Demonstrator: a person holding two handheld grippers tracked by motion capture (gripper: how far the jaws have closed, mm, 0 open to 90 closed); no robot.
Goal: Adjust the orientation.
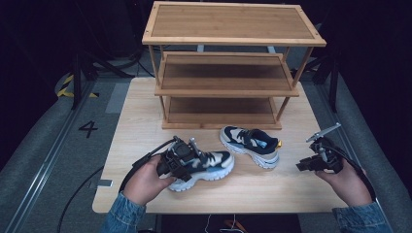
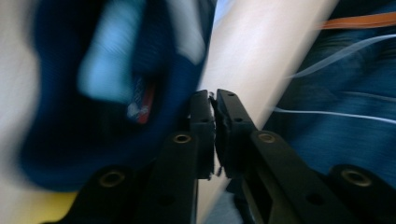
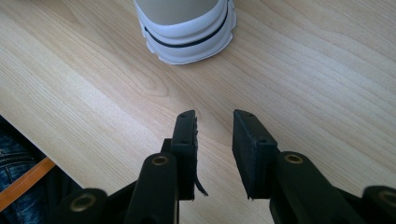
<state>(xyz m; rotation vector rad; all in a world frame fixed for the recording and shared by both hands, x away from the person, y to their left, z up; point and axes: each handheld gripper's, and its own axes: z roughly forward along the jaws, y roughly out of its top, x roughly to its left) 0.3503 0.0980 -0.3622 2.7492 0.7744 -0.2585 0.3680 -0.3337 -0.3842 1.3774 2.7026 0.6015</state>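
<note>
Two sneakers sit on the desk (image 1: 272, 189) before the rack (image 1: 228, 73): the left hand-held gripper (image 1: 187, 158), jaws nearly together and holding nothing, crowds the near sneaker (image 1: 206, 167) and may shove it, while the right hand-held gripper (image 3: 214, 140) hangs part-open, empty.

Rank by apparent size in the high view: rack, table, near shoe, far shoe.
1. Table
2. Rack, though it stands higher, nearer the camera
3. Near shoe and far shoe: alike, unranked.

Left hand-held gripper (image 1: 187, 158) sits over the near sneaker (image 1: 206, 167) on the counter (image 1: 145, 121). Second sneaker (image 1: 250, 144) lies before the wooden rack (image 1: 228, 63). Right hand-held gripper (image 1: 316, 160) hovers well apart at the counter's right edge.
</note>
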